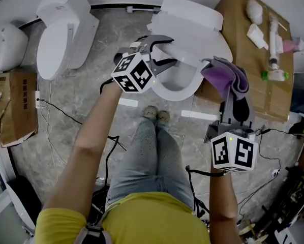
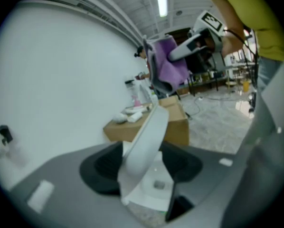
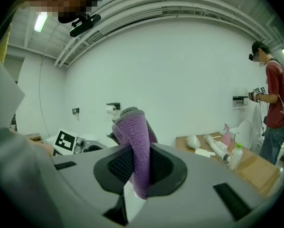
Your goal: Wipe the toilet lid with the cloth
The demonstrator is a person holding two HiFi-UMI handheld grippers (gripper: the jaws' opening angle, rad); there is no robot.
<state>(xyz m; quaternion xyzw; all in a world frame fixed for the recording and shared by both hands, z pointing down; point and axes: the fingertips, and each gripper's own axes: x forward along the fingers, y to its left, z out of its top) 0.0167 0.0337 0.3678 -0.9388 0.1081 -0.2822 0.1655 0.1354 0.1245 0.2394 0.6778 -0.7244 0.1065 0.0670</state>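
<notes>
The white toilet lid is tilted up over the bowl at top centre. My left gripper is shut on the lid's front edge; in the left gripper view the lid rises as a white slab between the jaws of the left gripper. To the right of the bowl my right gripper holds a folded purple and grey cloth, clear of the lid. In the right gripper view the cloth stands upright, pinched in the right gripper.
A second toilet stands at the back left. A cardboard box right of the toilet carries bottles and a brush. Another carton sits at the left. Cables cross the marble floor. A person stands far right.
</notes>
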